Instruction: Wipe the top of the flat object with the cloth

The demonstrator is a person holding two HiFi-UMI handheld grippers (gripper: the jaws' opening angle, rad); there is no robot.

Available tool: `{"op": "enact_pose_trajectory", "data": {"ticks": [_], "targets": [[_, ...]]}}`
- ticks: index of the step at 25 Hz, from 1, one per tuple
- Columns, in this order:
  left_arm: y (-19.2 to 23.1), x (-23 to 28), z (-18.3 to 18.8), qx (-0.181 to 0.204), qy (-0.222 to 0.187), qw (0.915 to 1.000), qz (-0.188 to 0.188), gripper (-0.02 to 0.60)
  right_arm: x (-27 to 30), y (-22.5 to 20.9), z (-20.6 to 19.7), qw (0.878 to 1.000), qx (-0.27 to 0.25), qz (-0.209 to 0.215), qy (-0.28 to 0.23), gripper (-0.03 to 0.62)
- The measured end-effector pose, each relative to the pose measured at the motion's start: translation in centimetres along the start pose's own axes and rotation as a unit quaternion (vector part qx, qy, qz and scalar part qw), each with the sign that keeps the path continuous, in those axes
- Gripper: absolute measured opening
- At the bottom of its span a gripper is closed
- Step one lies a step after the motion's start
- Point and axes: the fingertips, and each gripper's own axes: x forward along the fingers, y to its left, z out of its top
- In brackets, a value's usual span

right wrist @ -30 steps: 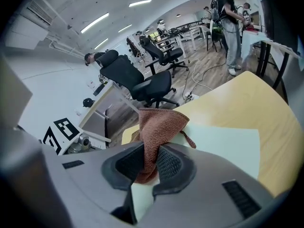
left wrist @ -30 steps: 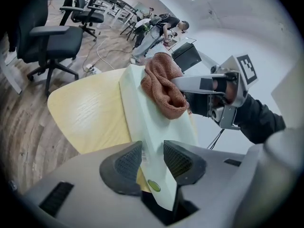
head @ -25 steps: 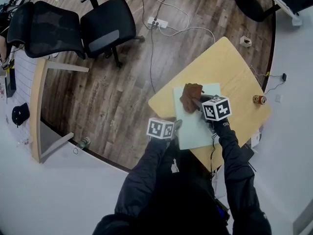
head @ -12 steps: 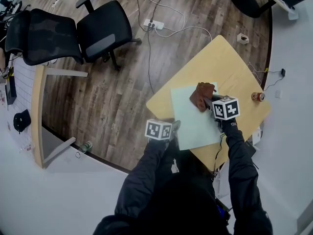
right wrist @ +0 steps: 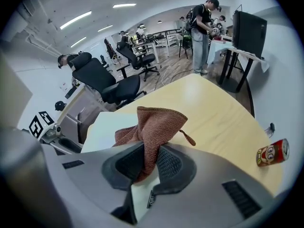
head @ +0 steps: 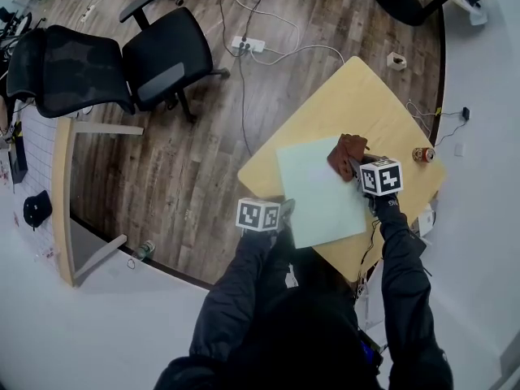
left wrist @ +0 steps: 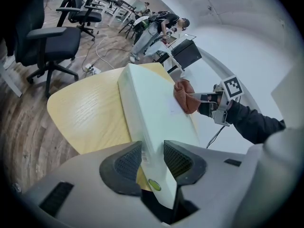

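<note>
The flat object, a pale green slab, lies on the wooden table with its near edge toward you. The brown cloth rests on its top at the far right corner, close to the slab's right edge.

Your right gripper is closed on the cloth. The fabric is pinched between the jaws as a bunched, upright fold, so only its lower part seems to touch the surface. Tip the gripper down a little and press so that more fabric lies flat. Otherwise you will likely wipe only a thin line.

Your left gripper is clamped on the slab's near edge, with one jaw on each side of it. Hold that grip firm while you wipe, because the slab looks light enough to slide on the smooth tabletop under a sideways push.

Most of the top lies bare to the left of the cloth and nearer to you. Work from this corner in overlapping passes across the surface, and turn back just inside each edge so the cloth doesn't drop off and snag.

A small red can stands on the table near your right gripper, beyond the slab. Watch your elbow and wrist there, since an outward swing could knock it over.
</note>
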Motion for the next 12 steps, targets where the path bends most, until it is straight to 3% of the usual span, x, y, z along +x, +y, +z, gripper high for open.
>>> {"op": "enact_pose_trajectory", "data": {"ticks": [4,7,12], "targets": [[-0.2,-0.1,0.1,0.013,0.004,0.9998,0.015,0.160,-2.8,0.5,0.9,0.999,0.014,0.000,-0.041,0.071],[-0.8,-0.8,0.5,0.045,0.001,0.9980,0.043,0.159,-5.9,1.8,2.1,0.995,0.029,0.014,-0.095,0.071],[-5.0,-3.9,3.9,0.085,-0.082,0.9909,0.064,0.123,-12.1,3.9,3.3,0.987,0.011,0.024,-0.161,0.071]]}}
